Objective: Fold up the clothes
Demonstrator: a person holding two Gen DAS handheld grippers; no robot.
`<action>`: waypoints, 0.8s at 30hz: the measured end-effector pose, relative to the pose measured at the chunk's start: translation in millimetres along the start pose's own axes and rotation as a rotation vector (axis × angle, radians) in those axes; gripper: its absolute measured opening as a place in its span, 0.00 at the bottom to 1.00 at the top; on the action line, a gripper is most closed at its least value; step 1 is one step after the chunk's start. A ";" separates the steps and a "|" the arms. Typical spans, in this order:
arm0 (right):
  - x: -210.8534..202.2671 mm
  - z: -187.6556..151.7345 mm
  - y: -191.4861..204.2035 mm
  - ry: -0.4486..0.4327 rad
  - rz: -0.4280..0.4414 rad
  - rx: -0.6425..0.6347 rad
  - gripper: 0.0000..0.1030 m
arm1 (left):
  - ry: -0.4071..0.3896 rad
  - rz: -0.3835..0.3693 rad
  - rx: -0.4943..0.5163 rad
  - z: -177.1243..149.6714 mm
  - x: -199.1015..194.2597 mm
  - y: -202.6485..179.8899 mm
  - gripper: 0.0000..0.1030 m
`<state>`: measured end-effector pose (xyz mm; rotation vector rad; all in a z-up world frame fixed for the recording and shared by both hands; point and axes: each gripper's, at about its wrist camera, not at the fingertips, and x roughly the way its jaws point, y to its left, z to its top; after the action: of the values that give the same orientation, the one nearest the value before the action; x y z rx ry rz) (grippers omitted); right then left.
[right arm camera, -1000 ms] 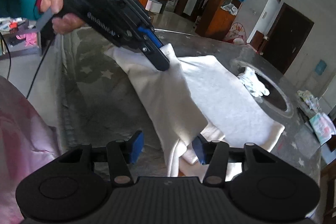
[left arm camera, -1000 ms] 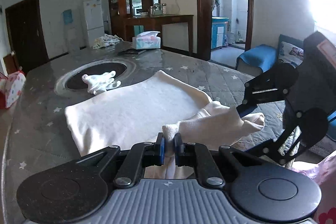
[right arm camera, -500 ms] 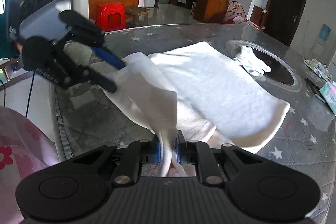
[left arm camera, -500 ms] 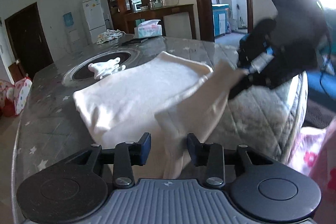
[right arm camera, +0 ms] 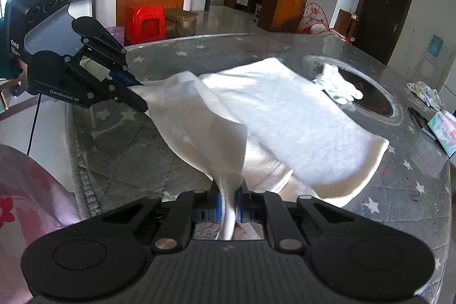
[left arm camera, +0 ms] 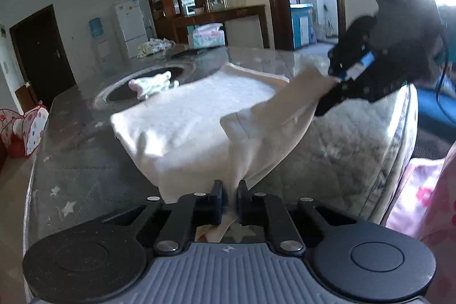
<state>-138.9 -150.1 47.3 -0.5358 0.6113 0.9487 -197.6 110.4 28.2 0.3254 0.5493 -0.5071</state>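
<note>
Two grippers: both pinch the same white garment point(right arm camera: 285, 110), one at each end of a lifted strip.
Garment location: most of it lies flat on the grey star-print table point(right arm camera: 399, 190); the near edge is raised off the surface between the two tools.
Left gripper point(left arm camera: 230, 194): jaws pressed together on a bunched fold of cloth, which passes down between them.
Right gripper point(right arm camera: 228, 204): jaws likewise pressed together on a gathered fold; fabric hangs below the pads.
Handling: judged light, soft and limp; it sags and creases between the holds, so it needs two holds to keep an edge straight. Not fragile, not slippery.
Where to hold: at hem or corner points, well apart, so the span stays taut.
Pose: each tool points across the table toward the other, held low over the near table edge; the strip slopes up from each camera's own gripper to the other.
View limit: the left wrist view is motion-blurred, so the exact layer pinched by the right tool there cannot be told.
Other items: a small white cloth point(right arm camera: 337, 86) sits at the dark round recess point(right arm camera: 370, 101), apart from the garment's far edge.
</note>
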 end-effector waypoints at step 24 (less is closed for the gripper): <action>-74.3 26.8 2.0 -0.052 0.021 0.021 0.06 | -0.086 -0.024 -0.034 51.2 -46.1 5.1 0.08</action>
<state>-167.0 -174.2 117.0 -0.4858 0.5808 0.9722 -207.7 110.0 96.6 0.2636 0.4782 -0.5316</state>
